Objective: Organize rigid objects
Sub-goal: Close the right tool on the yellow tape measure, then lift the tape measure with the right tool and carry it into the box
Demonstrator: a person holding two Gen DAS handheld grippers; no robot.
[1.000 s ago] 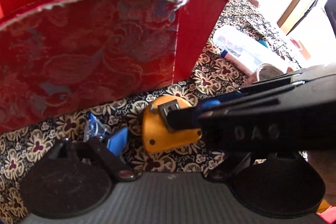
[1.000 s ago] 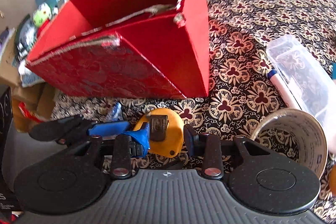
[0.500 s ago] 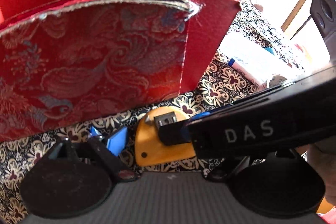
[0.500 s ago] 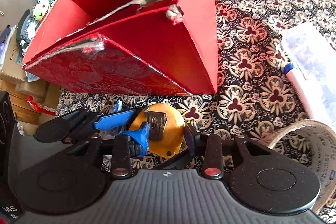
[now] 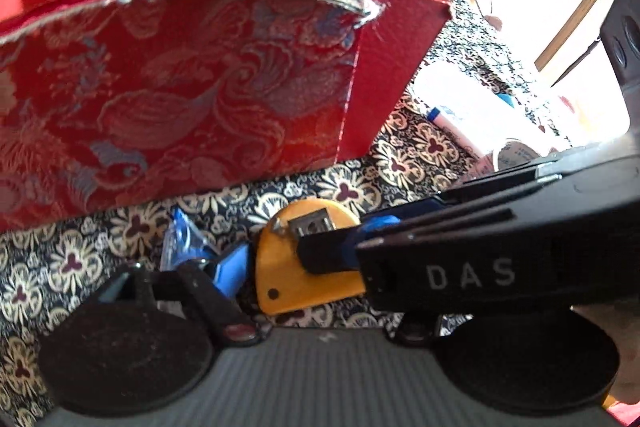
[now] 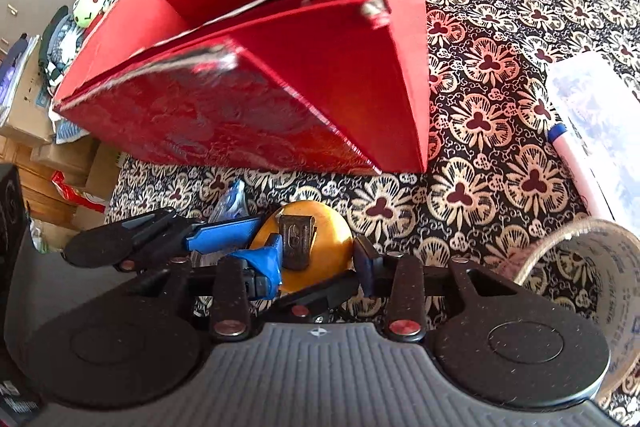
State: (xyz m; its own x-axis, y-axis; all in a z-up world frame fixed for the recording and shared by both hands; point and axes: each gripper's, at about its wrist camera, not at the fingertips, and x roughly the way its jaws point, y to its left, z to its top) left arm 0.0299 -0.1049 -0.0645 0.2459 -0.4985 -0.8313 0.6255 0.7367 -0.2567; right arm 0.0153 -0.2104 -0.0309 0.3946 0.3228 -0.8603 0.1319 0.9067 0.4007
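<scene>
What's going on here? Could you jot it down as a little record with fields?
Surface: patterned cloth
Container: red box, open at the top, standing on the cloth
Item being handled: yellow tape measure, in front of the box
Right gripper: fingers either side of the tape measure; a firm grip cannot be confirmed
Left gripper: beside the tape measure, not on it
Nearby: tape roll, clear plastic box, marker
Box contents: none visible
</scene>
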